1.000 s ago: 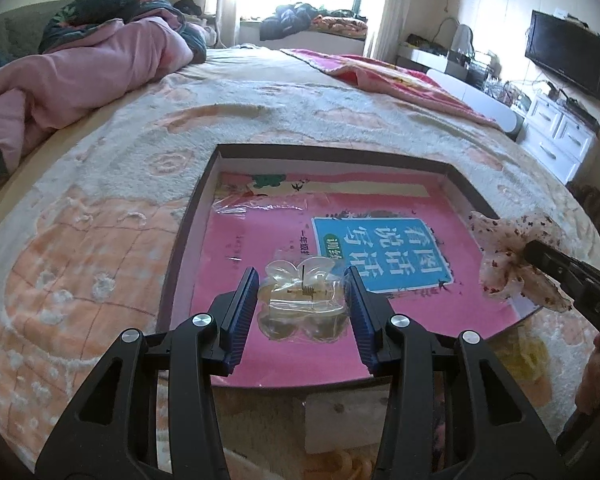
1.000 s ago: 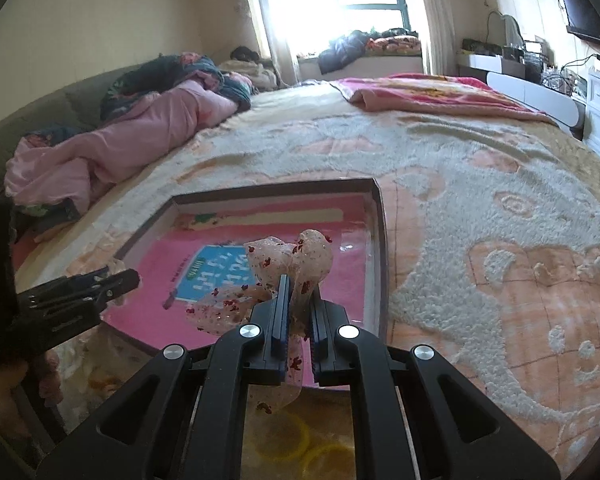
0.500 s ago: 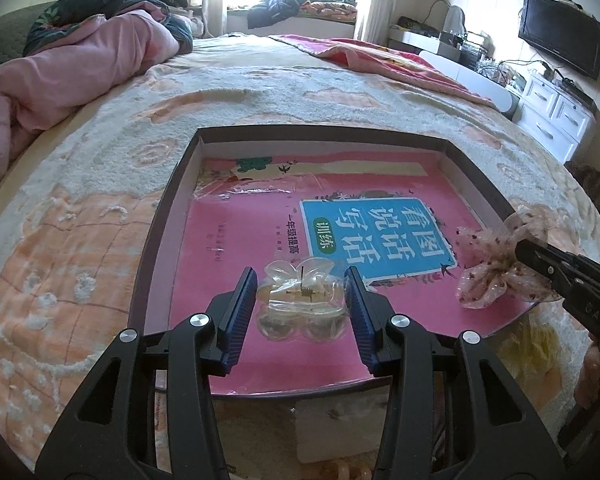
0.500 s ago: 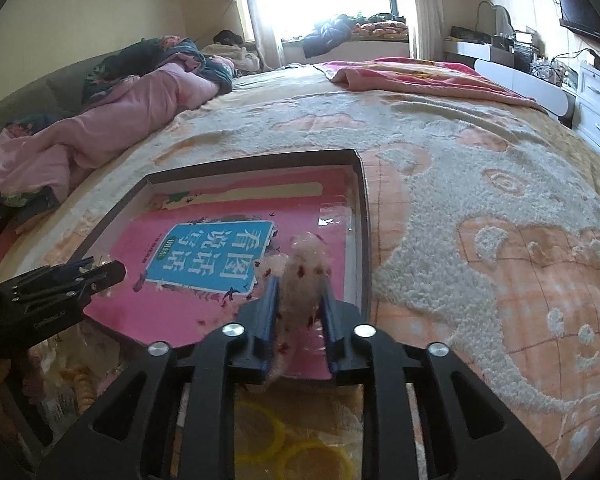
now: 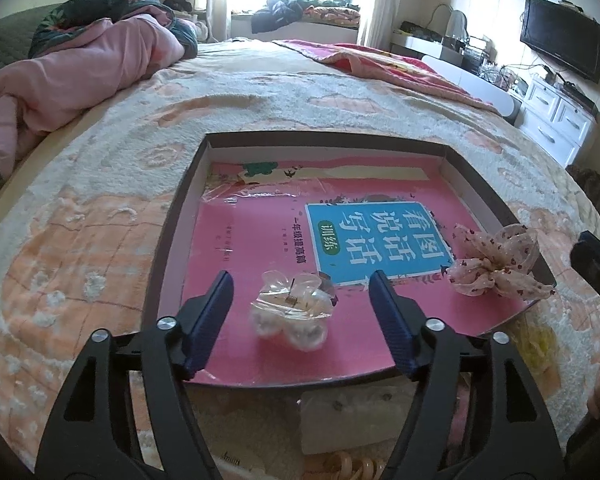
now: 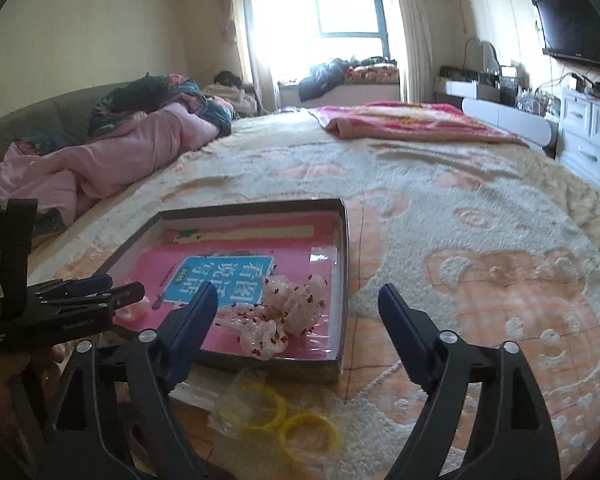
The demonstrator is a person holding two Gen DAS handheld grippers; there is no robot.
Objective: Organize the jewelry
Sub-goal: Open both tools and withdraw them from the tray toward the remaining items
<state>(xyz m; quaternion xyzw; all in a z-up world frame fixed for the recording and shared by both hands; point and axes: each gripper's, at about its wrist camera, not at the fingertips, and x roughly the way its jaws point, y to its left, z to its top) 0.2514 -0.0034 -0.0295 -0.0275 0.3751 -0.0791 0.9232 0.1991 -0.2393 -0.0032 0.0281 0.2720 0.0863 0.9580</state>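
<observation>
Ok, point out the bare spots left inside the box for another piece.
Free: the pink book cover between the box left wall and the clear hair claw, and the far strip. Crowded: near right corner, where the dotted scrunchie lies.

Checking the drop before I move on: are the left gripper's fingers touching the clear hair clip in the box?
Apart. In the left wrist view the left gripper is opening, and pink shows between each blue pad and the clear hair clip.

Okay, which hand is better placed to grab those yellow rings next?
Probably right. The yellow rings lie off the tray, just below the right gripper, whose empty jaws are opening. The left gripper straddles the clear clip.
</observation>
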